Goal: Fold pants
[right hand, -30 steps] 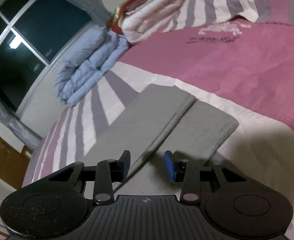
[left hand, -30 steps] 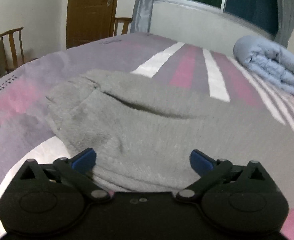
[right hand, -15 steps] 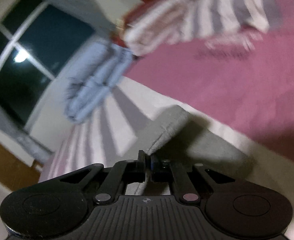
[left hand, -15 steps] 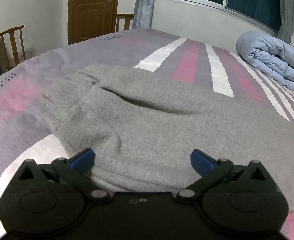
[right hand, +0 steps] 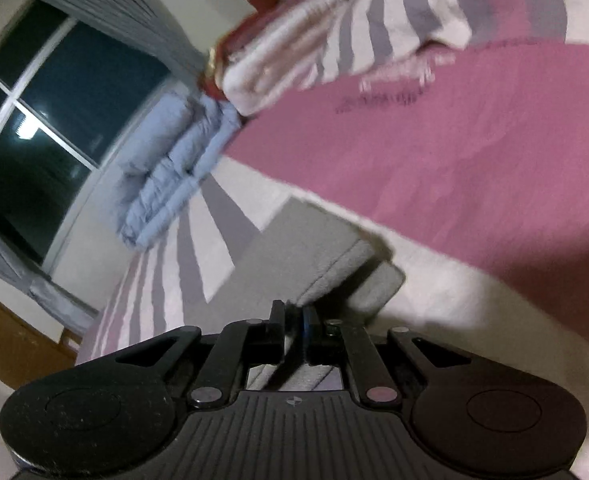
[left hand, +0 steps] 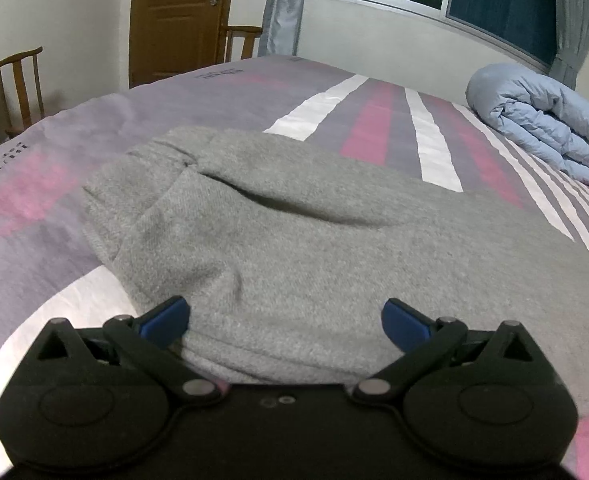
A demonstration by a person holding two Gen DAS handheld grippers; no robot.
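Note:
Grey fleece pants (left hand: 294,240) lie across the striped bed, waistband end at the left in the left wrist view. My left gripper (left hand: 285,318) is open, its blue pads (left hand: 166,316) straddling the near edge of the pants at the waist end. In the right wrist view the leg end of the pants (right hand: 294,256) shows with two layers at the cuff. My right gripper (right hand: 293,320) is shut on the upper leg's edge near the cuff and lifts it off the lower leg (right hand: 378,284).
A folded blue quilt (left hand: 542,120) lies at the bed's far right; it also shows in the right wrist view (right hand: 174,168). Striped pillows (right hand: 334,48) are at the head of the bed. Wooden chairs (left hand: 18,84) and a door (left hand: 178,16) stand beyond the bed.
My right gripper closed on the upper pant leg's edge and has raised it, pulling the cuff toward me. My left gripper stayed open at the waist and dropped slightly lower.

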